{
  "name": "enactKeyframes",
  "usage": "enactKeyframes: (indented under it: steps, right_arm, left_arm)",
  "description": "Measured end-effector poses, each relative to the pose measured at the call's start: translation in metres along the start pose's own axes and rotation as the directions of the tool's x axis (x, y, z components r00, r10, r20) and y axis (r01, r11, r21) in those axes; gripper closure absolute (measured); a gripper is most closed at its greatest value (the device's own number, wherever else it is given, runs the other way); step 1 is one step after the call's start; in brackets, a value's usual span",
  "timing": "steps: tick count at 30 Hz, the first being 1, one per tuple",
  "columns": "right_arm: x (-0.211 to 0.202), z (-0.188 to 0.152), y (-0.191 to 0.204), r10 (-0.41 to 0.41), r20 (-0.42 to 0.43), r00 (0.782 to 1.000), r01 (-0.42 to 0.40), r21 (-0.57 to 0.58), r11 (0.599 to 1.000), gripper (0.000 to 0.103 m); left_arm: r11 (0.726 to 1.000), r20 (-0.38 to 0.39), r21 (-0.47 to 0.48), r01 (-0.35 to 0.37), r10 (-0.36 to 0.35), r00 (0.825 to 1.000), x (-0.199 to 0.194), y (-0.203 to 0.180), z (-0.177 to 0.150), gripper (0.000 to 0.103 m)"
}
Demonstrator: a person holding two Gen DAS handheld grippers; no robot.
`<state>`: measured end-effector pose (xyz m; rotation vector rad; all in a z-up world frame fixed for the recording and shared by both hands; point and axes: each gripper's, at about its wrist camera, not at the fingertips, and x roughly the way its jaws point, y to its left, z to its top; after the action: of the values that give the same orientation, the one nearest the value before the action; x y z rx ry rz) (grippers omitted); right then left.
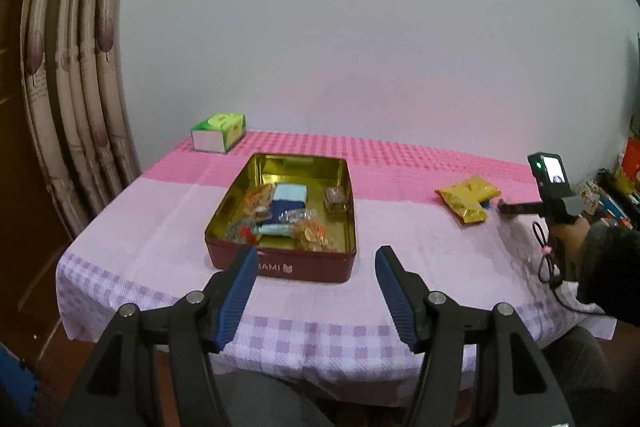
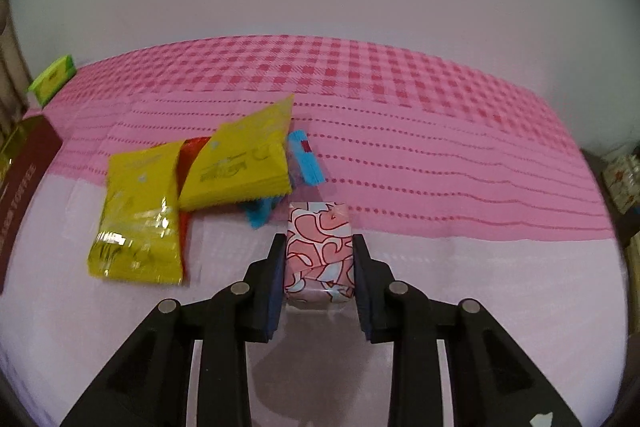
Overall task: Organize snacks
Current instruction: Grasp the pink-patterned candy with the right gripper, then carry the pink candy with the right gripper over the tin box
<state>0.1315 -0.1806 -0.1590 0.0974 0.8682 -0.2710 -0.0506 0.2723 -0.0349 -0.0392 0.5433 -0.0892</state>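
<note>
A dark red tin (image 1: 280, 267) with a gold inside sits on the table and holds several wrapped snacks (image 1: 288, 211). My left gripper (image 1: 316, 259) is open and empty, hovering in front of the tin's near wall. My right gripper (image 2: 320, 247) is shut on a small pink heart-patterned packet (image 2: 320, 251), low over the table. Left of it lie two yellow snack bags (image 2: 140, 223) (image 2: 244, 163) over a red wrapper (image 2: 192, 155) and blue wrappers (image 2: 308, 163). The left wrist view shows the yellow bags (image 1: 468, 197) and the right gripper (image 1: 516, 207) at the right.
A green tissue box (image 1: 218, 137) stands at the table's back left corner. The tin's side (image 2: 20, 187) shows at the left edge of the right wrist view. A curtain (image 1: 72, 87) hangs left; cluttered shelves (image 1: 616, 187) stand right. A pink checked cloth (image 2: 400, 107) covers the table.
</note>
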Motion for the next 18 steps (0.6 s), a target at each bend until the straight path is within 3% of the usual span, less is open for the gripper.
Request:
enactKeyframes:
  steps: [10, 18]
  right_arm:
    - [-0.064, 0.007, -0.005, -0.07, 0.067, 0.995, 0.071, -0.021, 0.997, 0.076]
    - [-0.118, 0.038, 0.032, -0.087, 0.141, 0.986, 0.096, -0.054, 0.994, 0.076]
  left_arm:
    - [1.0, 0.046, -0.002, 0.011, -0.011, 0.999, -0.014, -0.004, 0.003, 0.041]
    - [1.0, 0.07, -0.023, 0.005, -0.003, 0.998, -0.026, -0.001, 0.005, 0.041]
